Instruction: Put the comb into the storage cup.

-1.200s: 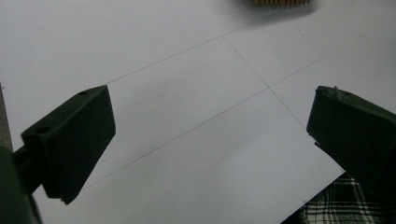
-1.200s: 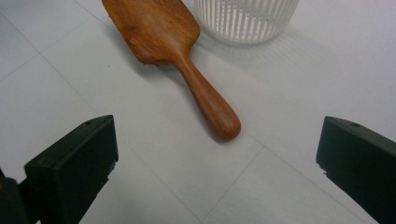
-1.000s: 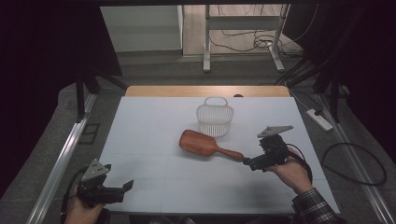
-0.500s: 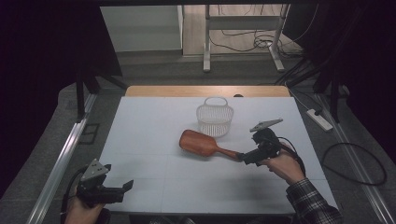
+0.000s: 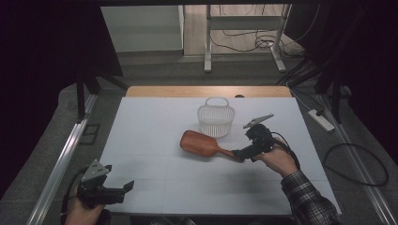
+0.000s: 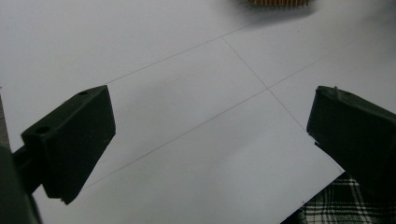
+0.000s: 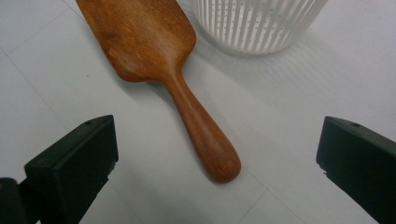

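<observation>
The wooden brush (image 5: 202,143) is laid flat on the white table (image 5: 141,126), just near of the white basket (image 5: 215,120). The right gripper (image 5: 240,153) is held at its handle tip, jaws wide apart. The left gripper (image 5: 123,190) is kept at the near left corner, jaws apart.

Your left gripper (image 6: 205,154) hangs over the white table (image 6: 187,93), jaws wide apart, nothing between them.
</observation>
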The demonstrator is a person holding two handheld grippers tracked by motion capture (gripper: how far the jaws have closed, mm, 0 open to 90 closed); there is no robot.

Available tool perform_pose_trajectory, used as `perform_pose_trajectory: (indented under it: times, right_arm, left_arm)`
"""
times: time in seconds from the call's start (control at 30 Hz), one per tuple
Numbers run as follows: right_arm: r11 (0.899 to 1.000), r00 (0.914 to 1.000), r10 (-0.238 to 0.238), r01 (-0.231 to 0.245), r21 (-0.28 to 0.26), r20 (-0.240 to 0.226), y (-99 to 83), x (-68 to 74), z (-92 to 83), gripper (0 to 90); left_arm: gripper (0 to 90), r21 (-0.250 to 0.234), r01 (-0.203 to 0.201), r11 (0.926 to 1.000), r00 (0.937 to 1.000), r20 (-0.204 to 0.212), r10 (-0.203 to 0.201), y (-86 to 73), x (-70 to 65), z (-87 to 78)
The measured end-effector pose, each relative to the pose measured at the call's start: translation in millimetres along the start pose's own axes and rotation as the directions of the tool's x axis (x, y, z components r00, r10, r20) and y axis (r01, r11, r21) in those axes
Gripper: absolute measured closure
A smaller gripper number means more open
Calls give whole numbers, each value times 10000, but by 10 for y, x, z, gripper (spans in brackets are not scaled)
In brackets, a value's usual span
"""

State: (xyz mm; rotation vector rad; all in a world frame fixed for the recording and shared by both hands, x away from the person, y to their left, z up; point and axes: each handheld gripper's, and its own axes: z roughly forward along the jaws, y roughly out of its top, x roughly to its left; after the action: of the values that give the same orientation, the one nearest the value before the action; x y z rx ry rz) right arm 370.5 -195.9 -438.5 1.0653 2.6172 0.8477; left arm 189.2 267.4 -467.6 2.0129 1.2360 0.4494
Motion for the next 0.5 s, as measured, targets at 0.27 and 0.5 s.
perform_pose_trajectory:
  times: [0.27,0.5]
  right_arm:
    - [9997,9999,55,-51,220,-149,78,-17,93,0]
    - [9992,10000,-34,35,399,-27,142,-26,179,0]
  left_arm:
    - [19,-4,12,10000,10000,8,-12,0,1,0]
    - [19,-27,48,10000,10000,28,-48,-2,2,0]
